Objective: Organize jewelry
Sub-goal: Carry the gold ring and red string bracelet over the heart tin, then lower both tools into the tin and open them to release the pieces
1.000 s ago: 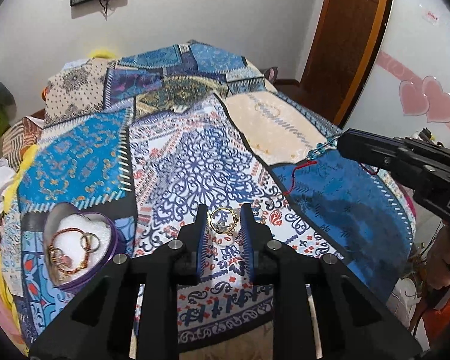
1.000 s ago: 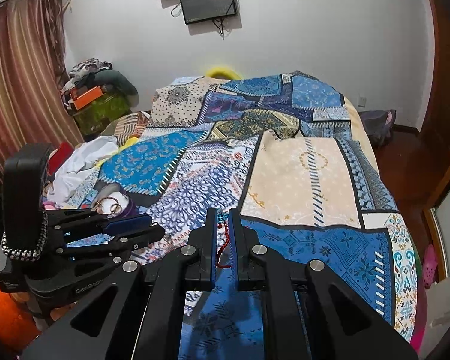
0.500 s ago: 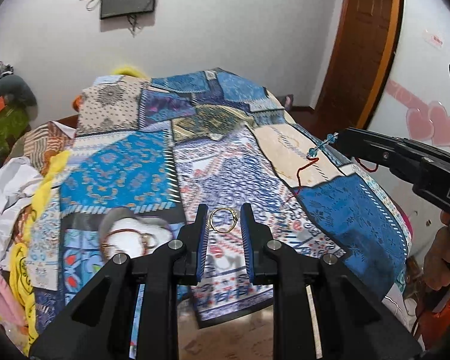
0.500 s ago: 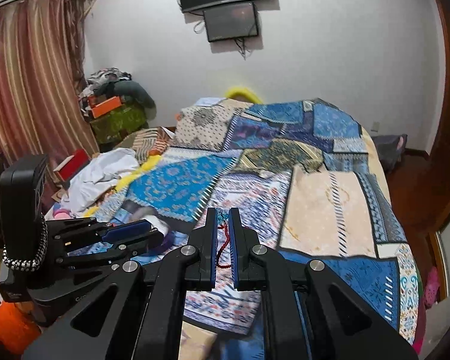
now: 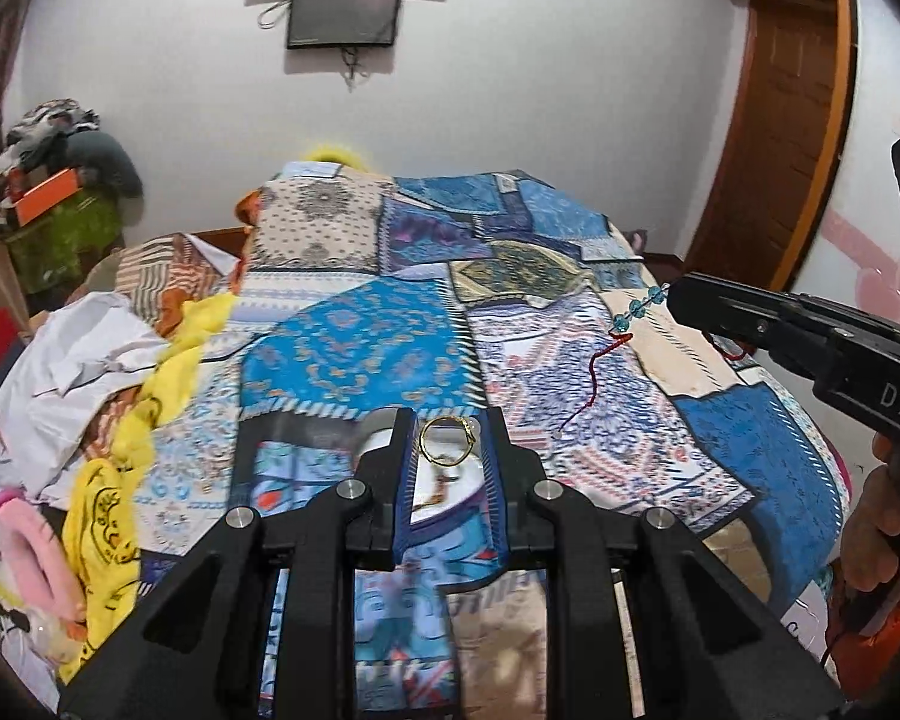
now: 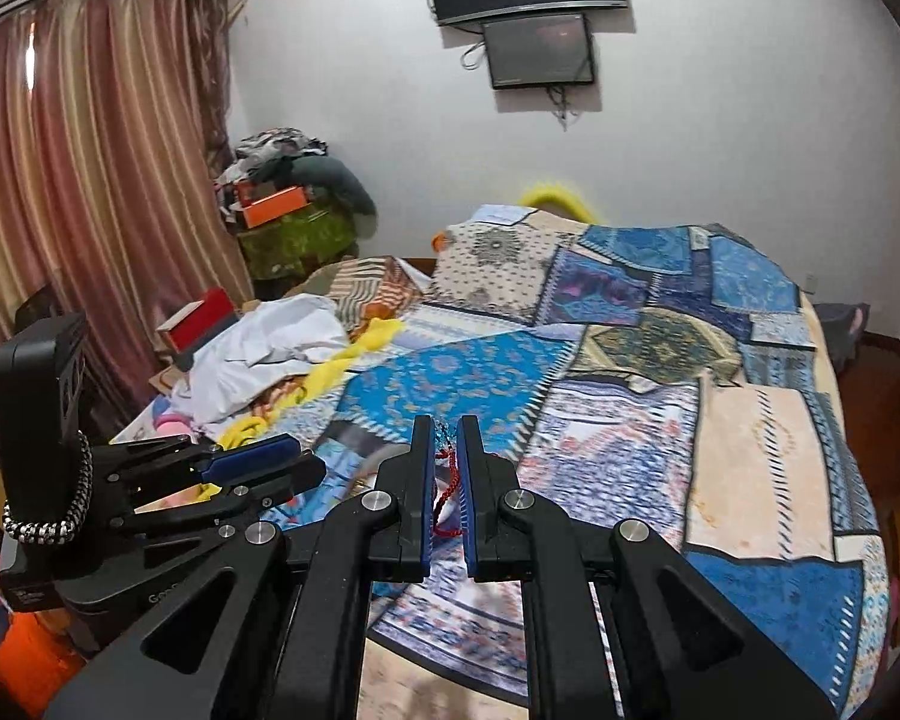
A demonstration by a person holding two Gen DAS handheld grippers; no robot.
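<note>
- Left gripper (image 5: pixel 448 450): blue-padded fingers (image 5: pixel 404 468) clenched on a thin gold wire ring (image 5: pixel 447 441), pinched across its width at the very tips. The ring stands upright between the pads, raised above the bed.
- Right gripper (image 6: pixel 444 468): fingers nearly together, pinching a red cord bracelet with turquoise glass beads (image 6: pixel 446 468). Cord runs down between the pads; the beads sit at the tips.
- Just behind and below the left fingers a white-lined jewelry box (image 5: pixel 384 432) shows, mostly hidden and blurred by motion; its shape cannot be told here. Judged to be where the pieces go.
- Step in hand, as I read it: carrying both pieces to the box. To do it well, bring the ring low over the white lining before parting the fingers, as a thin hoop held by its edges is likely to spring or roll on release. Lower one piece at a time so the loose cord does not snag the ring or the other gripper.
- All of this is above the blue patchwork-print bedspread (image 5: pixel 360 348) that covers the bed.
- Left wrist view alone shows the ring, and the bracelet side-on: beads (image 5: pixel 636 306) strung out of the right gripper's tip, red tail (image 5: pixel 594 378) dangling free over the bedspread.
- Right wrist view alone shows the left gripper from the side (image 6: pixel 258 468); the ring cannot be made out there. It also shows the striped pink curtain (image 6: pixel 90 210) and the pile of clothes (image 6: pixel 270 348) at the bed's left edge.
</note>
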